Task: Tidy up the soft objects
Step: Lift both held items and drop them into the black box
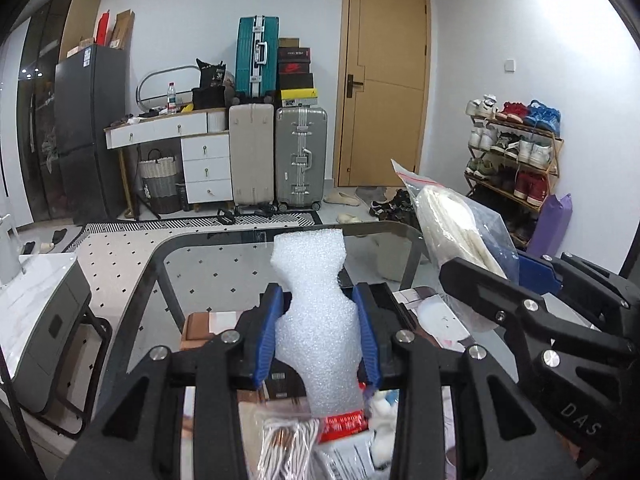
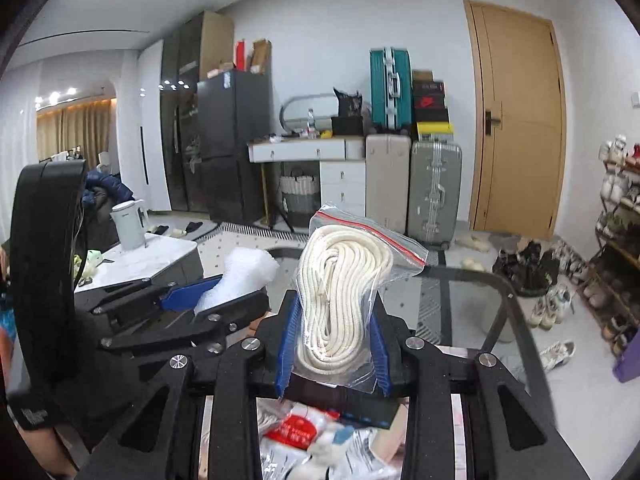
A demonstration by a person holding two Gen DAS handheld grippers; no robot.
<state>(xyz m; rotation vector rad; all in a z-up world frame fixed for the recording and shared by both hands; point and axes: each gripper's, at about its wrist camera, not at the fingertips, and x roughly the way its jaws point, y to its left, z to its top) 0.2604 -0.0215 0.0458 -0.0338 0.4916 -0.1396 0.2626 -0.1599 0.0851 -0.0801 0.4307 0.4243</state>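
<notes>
Foam piece [image 1: 316,320] and bagged rope [image 2: 340,300]: both are held aloft above a glass table [image 1: 404,236].

The foam piece is clamped between the blue pads of the left gripper [image 1: 320,336]; the bagged rope is pinched between the pads of the right gripper [image 2: 334,344]. Below the fingers, further packets [image 2: 304,436] are seen lying loose. Neither held item is judged placed; sorting is assessed as partly done at most.
</notes>
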